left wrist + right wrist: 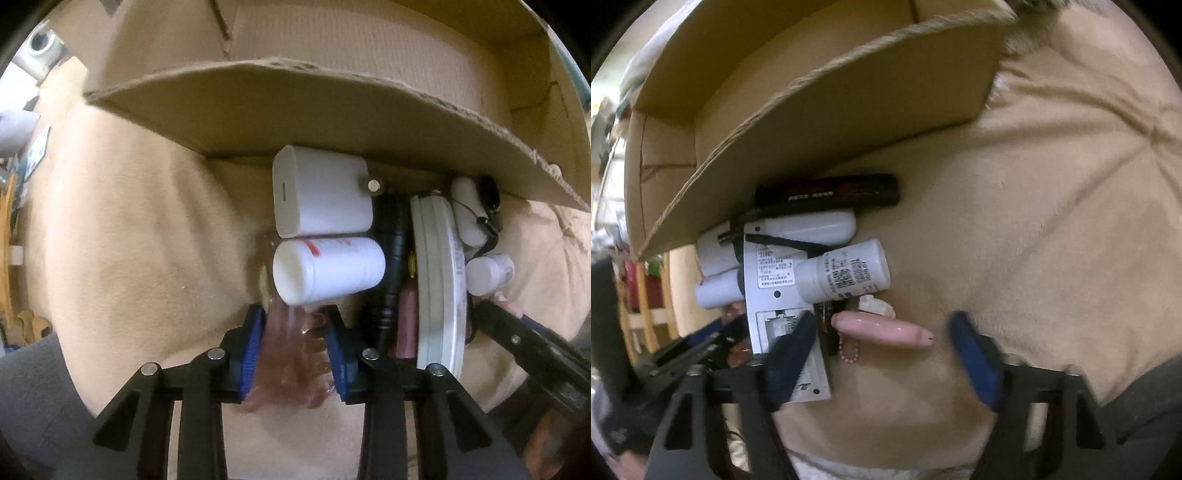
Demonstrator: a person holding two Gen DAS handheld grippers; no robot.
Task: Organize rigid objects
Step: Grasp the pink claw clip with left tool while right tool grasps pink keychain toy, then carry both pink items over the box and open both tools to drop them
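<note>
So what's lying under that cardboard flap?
Poking out from under the flap: a white charger, a white bottle, a flat white device, a black stick. The flap covers their far ends and anything deeper.

L gripper (293,354) points straight down, blue pads (252,350) drawn in narrow on a translucent pink hair claw (299,343) w/ both pads touching its sides. R gripper (886,347) tilted steeply down, jaws abt half apart, pads (975,362) motion-blurred, a pink tube (882,330) lying between them w/ a gap on the right side, not pressed. In the left wrist view the R gripper's black frame comes in from the lower right edge.
</note>
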